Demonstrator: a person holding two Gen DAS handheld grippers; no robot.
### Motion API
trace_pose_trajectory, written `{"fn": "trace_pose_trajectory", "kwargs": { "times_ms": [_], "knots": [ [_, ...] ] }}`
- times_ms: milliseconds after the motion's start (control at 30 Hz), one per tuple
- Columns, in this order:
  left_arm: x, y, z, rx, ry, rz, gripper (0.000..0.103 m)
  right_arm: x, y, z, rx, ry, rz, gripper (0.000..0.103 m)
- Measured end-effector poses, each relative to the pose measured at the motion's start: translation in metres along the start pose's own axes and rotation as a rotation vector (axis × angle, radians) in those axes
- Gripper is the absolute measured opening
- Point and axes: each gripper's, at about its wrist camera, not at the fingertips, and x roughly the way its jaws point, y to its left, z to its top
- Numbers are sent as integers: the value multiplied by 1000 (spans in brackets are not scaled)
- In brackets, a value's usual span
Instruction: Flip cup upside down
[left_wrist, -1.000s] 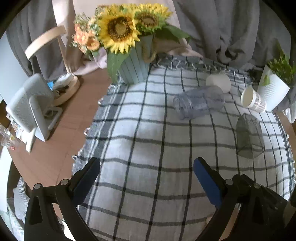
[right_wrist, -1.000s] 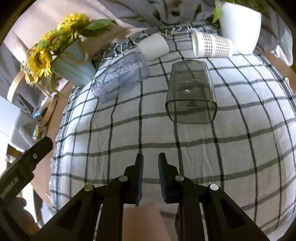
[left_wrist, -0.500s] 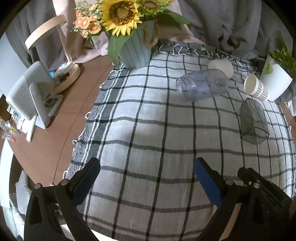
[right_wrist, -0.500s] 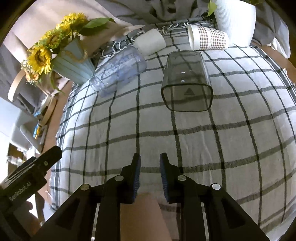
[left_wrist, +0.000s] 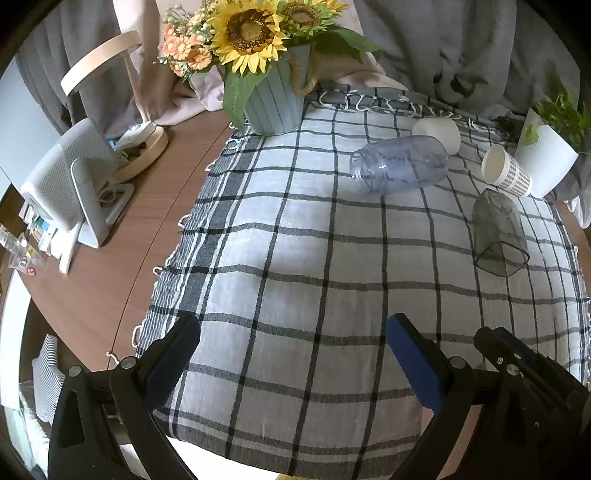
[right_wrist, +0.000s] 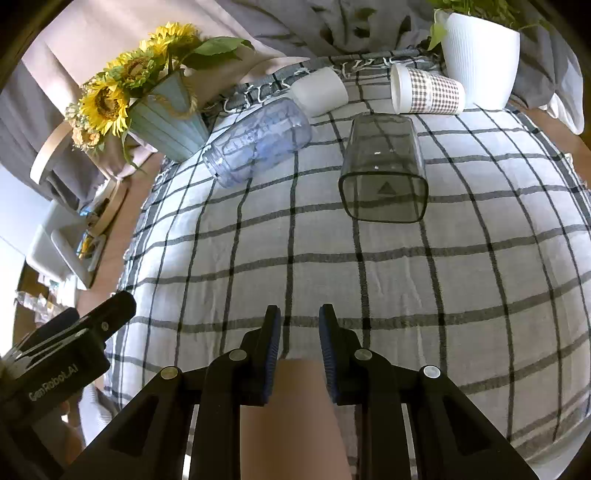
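Observation:
Several cups lie on their sides on the checked cloth. A smoky grey square cup lies ahead of my right gripper, mouth toward me; it shows at the right of the left wrist view. A clear bluish jar, a white cup and a checked paper cup lie farther back. My right gripper is nearly shut and empty. My left gripper is wide open and empty, low over the near cloth.
A blue vase of sunflowers stands at the cloth's far left corner. A white plant pot stands at the far right. A white device and a lamp base sit on the wooden table to the left.
Both grippers have pulled back toward me and risen a little, so the cups look farther away. Nothing was grasped and the jaws kept their openings.

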Motion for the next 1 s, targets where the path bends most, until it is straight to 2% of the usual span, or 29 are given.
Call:
{"fn": "trace_pose_trajectory", "kwargs": {
  "times_ms": [300,600,800,1000],
  "knots": [
    [-13,-4,-3,11,8,-43,103,-20,5,2,-30,-18,-17,22],
    [-27,-32,-10,62,47,-136,103,-51,4,3,-79,-40,-73,24],
    [-32,-53,-12,84,58,-162,103,-67,-14,5,-61,-38,-102,25],
    [-26,-75,-18,94,124,-206,103,-78,-34,6,-46,-21,-122,29]
  ]
}}
